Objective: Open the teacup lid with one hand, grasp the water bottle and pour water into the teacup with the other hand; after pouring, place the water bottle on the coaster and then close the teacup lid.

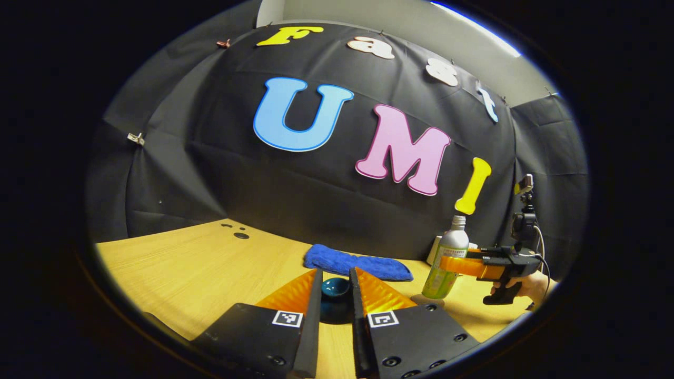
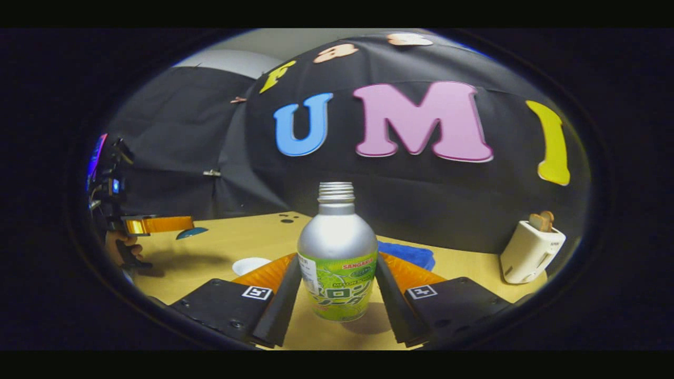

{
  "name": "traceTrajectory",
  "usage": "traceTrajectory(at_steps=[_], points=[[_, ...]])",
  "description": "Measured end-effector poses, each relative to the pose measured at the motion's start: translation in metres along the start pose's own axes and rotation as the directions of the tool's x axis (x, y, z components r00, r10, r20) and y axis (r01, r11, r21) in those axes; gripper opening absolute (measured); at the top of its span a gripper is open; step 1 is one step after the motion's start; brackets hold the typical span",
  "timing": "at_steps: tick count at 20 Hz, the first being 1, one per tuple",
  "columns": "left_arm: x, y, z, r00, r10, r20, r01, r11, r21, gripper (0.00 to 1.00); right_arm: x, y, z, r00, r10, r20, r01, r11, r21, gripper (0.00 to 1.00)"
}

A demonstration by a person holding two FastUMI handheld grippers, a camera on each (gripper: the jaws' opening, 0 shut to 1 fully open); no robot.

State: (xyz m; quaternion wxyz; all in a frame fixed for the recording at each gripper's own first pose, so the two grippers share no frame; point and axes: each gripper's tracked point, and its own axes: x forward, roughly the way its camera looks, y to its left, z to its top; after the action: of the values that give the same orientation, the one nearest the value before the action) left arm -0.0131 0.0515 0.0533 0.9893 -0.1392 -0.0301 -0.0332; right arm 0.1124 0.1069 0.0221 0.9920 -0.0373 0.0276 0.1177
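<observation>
Risks first, from left to right. On the left, possible slipping of the teacup lid (image 1: 336, 288) out of the left tongs (image 1: 335, 273): smooth, rounded, gripped only at its edges, held clear of the surface (image 1: 200, 268), so easily dropped with any slackening or tilt. In the middle, possible spilling: uncapped water bottle (image 2: 337, 237), tall and narrow, easily tipped by a nudge from one finger ahead of the other. Farther right, likely wetting of the blue cloth (image 2: 416, 255) or the toaster (image 2: 532, 250) from any such tip.

Now the positions. Left tongs clamped on the teacup lid, a finger at each side; from the right gripper view, seen with the lid at the tip, raised above the surface over its own shadow. Just right of that, lying low on the surface, a white disc (image 2: 250, 265), too small to tell whether the teacup. Water bottle upright on the surface, squarely between the fingers of the right tongs (image 2: 337, 258), deep in the gap, a finger close along each flank. Pressing or merely beside: cannot tell. In the left gripper view, standing on a pale round pad, likely the coaster (image 1: 421, 301).
</observation>
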Motion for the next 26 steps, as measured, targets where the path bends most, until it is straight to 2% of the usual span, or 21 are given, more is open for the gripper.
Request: traceTrajectory(at_steps=[5, 8, 12, 14, 15, 20, 23, 26], points=[[0.015, -0.019, -0.007, 0.999, -0.013, -0.035, 0.015, 0.999, 0.051, 0.3, 0.008, 0.001, -0.013, 0.999, -0.029, 0.022, 0.028, 0.999, 0.015, 0.77], [0.021, -0.033, -0.01, 0.998, -0.042, -0.046, 0.043, 0.999, 0.028, 0.31, 0.005, -0.002, -0.019, 1.0, -0.025, 0.009, 0.024, 0.998, 0.06, 0.77], [0.027, -0.037, -0.017, 0.997, -0.041, -0.065, 0.042, 0.999, 0.016, 0.3, 0.01, -0.004, -0.023, 1.0, -0.019, 0.017, 0.017, 0.991, 0.132, 0.77], [0.03, -0.037, -0.017, 0.997, -0.038, -0.062, 0.039, 0.999, 0.017, 0.3, 0.012, -0.005, -0.03, 1.0, -0.022, 0.008, 0.02, 0.99, 0.141, 0.74], [0.031, -0.037, -0.017, 0.997, -0.038, -0.061, 0.04, 0.999, 0.017, 0.3, 0.012, -0.004, -0.031, 1.0, -0.02, 0.006, 0.019, 0.99, 0.138, 0.77], [0.035, -0.035, -0.02, 0.997, -0.038, -0.07, 0.04, 0.999, 0.027, 0.31, 0.014, -0.004, -0.035, 1.0, -0.031, -0.001, 0.031, 0.996, 0.081, 0.8], [0.041, -0.035, -0.021, 0.996, -0.042, -0.075, 0.045, 0.998, 0.04, 0.3, 0.016, 0.001, -0.05, 0.998, -0.02, -0.058, 0.024, 0.996, 0.083, 0.82], [0.053, -0.04, -0.027, 0.994, -0.06, -0.089, 0.065, 0.996, 0.053, 0.31, 0.008, 0.005, -0.053, 0.995, -0.013, -0.097, 0.024, 0.993, 0.12, 0.92]])
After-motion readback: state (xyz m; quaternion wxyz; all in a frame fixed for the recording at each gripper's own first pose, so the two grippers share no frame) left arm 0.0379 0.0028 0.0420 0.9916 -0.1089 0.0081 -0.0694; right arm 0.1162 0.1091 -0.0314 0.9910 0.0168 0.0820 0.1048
